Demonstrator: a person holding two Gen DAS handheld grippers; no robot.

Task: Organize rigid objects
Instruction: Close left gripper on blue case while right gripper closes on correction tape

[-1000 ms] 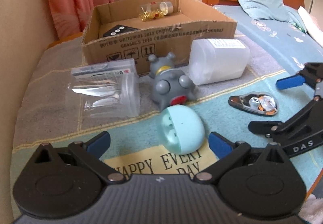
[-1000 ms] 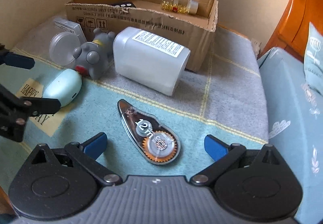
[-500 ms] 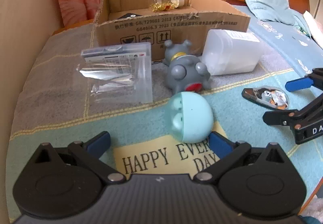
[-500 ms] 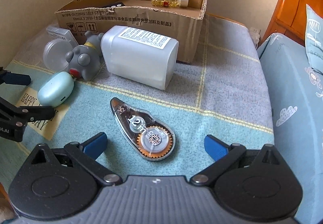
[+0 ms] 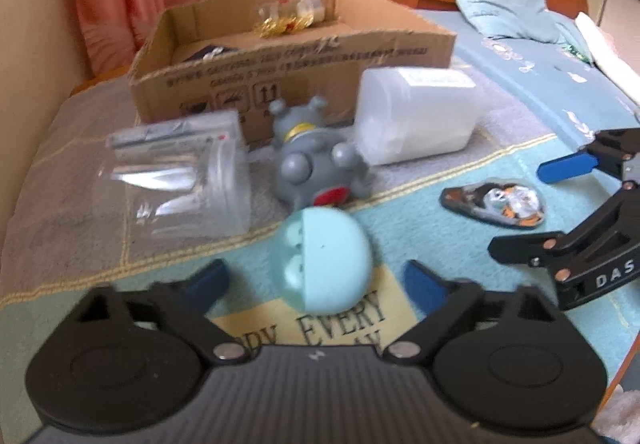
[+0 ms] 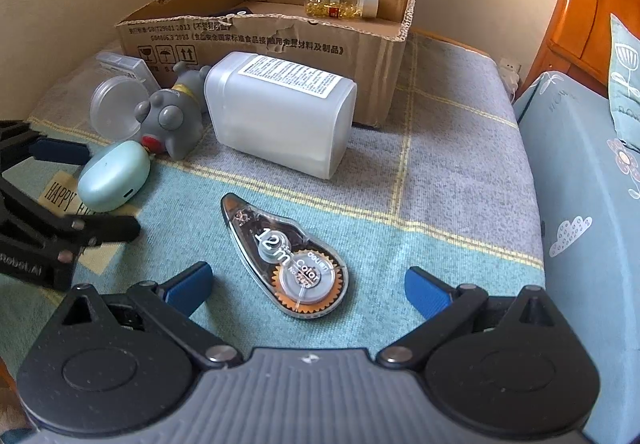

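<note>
Earbud case (image 5: 324, 260) lies between closing left fingers (image 5: 208, 280)

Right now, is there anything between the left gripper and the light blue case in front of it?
Nothing visible. The left gripper has just been closing; the light blue case lies between its open jaws, and neither pad touches it yet.

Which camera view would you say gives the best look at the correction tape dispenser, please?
The right wrist view: the correction tape dispenser lies sharp and whole just ahead of the right gripper, its "12 m" marking and orange gear readable. In the left wrist view it is small, blurred and off to the right.
</note>
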